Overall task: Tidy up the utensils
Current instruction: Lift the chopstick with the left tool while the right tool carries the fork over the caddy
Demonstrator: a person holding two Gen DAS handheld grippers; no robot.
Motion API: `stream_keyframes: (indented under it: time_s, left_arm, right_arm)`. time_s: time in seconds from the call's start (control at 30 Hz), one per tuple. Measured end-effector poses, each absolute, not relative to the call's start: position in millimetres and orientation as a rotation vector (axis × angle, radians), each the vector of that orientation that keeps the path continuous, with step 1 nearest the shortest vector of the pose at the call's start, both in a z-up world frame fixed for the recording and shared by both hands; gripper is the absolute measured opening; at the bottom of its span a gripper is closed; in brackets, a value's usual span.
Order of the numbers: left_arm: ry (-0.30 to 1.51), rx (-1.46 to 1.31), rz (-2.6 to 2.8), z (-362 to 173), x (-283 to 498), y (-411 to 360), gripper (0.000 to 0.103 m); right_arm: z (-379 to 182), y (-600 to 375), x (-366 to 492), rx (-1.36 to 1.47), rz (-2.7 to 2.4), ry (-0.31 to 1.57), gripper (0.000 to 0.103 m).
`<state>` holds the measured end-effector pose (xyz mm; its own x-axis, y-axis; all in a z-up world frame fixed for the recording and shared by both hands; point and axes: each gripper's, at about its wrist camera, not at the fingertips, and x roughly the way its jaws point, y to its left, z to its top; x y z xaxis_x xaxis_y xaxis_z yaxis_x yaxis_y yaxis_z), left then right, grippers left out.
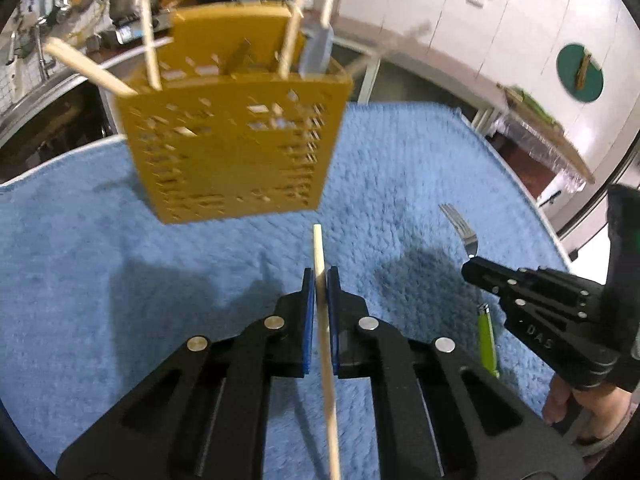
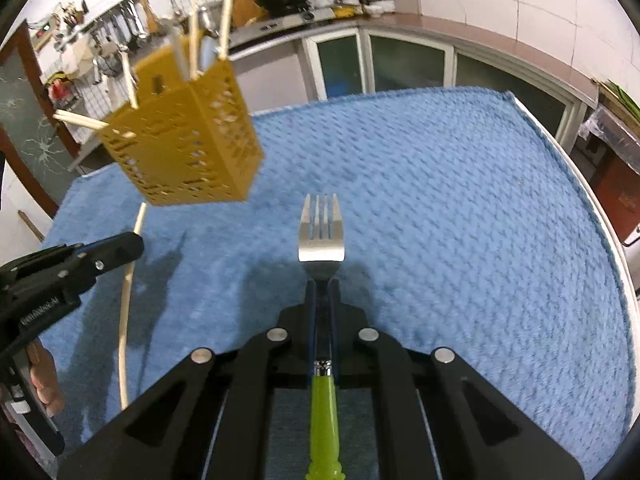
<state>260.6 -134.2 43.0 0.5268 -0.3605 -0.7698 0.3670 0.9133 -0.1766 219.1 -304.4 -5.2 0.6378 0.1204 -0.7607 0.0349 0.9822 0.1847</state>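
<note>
Left gripper (image 1: 320,276) clamps a wooden chopstick (image 1: 325,320) at frame centre. Right gripper (image 2: 322,280) clamps a green-handled fork (image 2: 321,236). Yellow utensil caddy (image 1: 236,148) stands upper left on the blue towel (image 1: 400,168).

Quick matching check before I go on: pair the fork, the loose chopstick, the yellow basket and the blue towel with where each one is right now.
Things:
1. green-handled metal fork
2. pale wooden chopstick
3. yellow perforated plastic utensil basket
4. blue textured towel

Places:
A. spread over the table
B. clamped in the left gripper
C. standing on the towel, holding several utensils
D. clamped in the right gripper

Pairs: 1-D, 2-B, 3-C, 4-A
</note>
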Motion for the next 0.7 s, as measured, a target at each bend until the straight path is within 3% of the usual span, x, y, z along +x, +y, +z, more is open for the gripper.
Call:
stream_keyframes:
  time_s: [0.4, 0.7]
  left_arm:
    - [0.693, -0.068, -0.418, 95, 235, -76, 0.005]
    - [0.517, -0.122, -0.414, 164, 245, -55, 0.005]
  right_arm:
    - [32, -277, 201, 0.186, 0.09, 0.663, 0.006]
    - [109, -256, 204, 0.18, 0.14, 0.439, 0.006]
